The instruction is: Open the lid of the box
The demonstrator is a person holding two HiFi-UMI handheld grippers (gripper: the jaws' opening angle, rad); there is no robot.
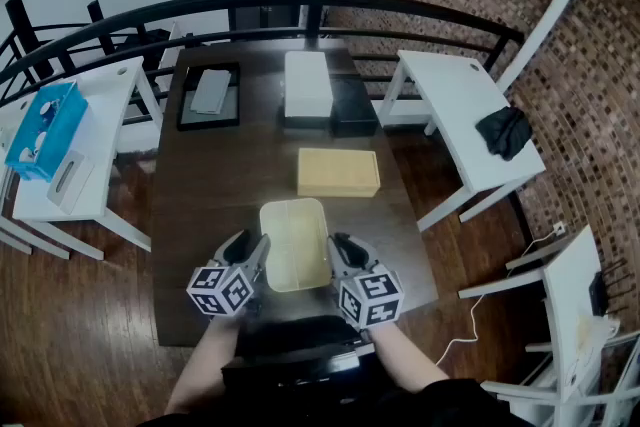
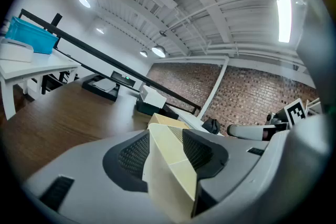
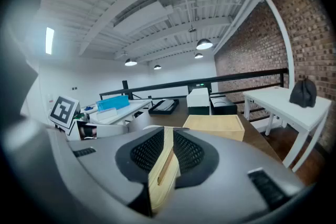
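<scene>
A cream lid, hollow side up, hangs over the near end of the dark wooden table, held from both sides. My left gripper is shut on its left wall, and in the left gripper view the cream lid fills the gap between the pads. My right gripper is shut on the right wall, so the lid shows edge-on between the pads in the right gripper view. The tan box stands apart farther along the table, seen too as the box ahead of the right jaws.
At the far end of the table are a white box, a black box and a black tray. White side tables stand left and right. A blue box lies on the left one, a black cloth on the right. A black railing runs behind.
</scene>
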